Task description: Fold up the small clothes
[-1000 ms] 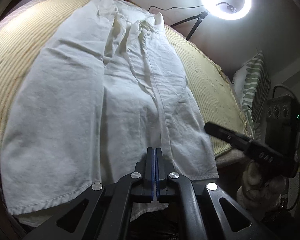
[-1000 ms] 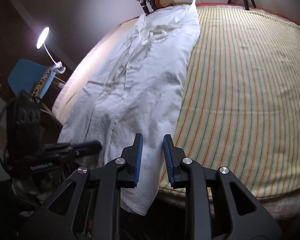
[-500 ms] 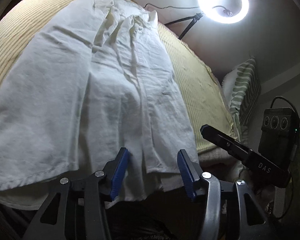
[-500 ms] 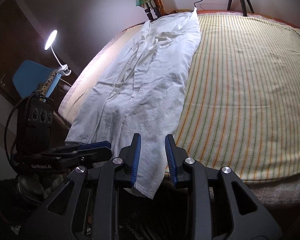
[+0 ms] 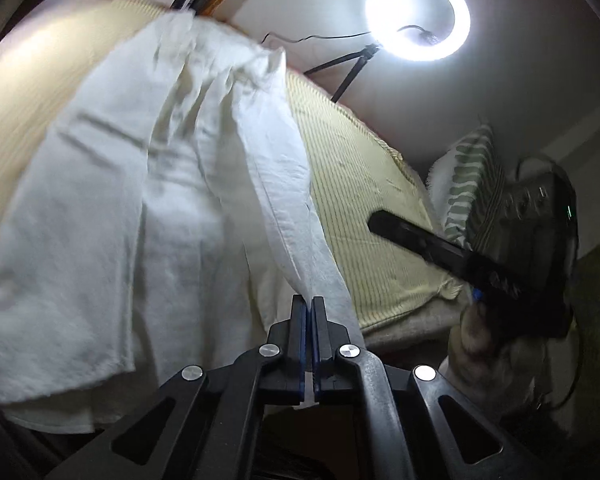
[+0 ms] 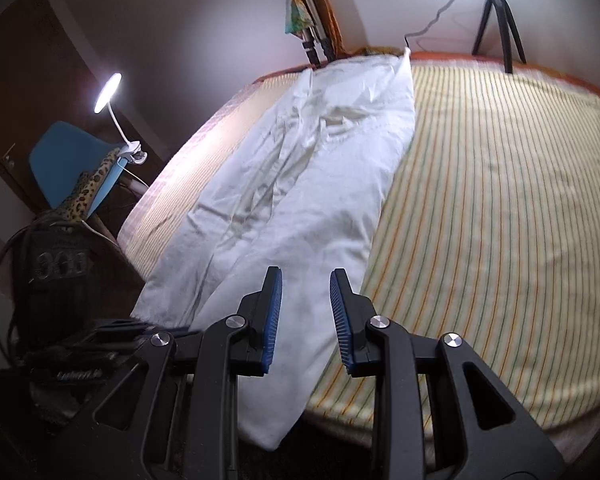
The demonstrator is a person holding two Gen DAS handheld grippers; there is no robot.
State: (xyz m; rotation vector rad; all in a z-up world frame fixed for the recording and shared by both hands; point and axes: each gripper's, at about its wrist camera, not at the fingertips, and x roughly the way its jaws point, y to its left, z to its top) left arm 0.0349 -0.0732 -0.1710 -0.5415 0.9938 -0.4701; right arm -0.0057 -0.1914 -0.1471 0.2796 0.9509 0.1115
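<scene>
The left wrist view alone shows a ring light (image 5: pixel 418 16) at 1 o'clock and a striped pillow (image 5: pixel 470 184) at 3; the right wrist view alone shows a desk lamp (image 6: pixel 108 92) and blue chair (image 6: pixel 66 160) at 9 to 10 o'clock. White trousers (image 6: pixel 300 184) lie wrinkled on the striped bed (image 6: pixel 500 208), long axis from 6 toward 12, near hems at the edge. The left gripper (image 5: pixel 309 320) has just closed on a hem. The right gripper (image 6: pixel 305 312) stands apart over the cloth, gripping nothing.
</scene>
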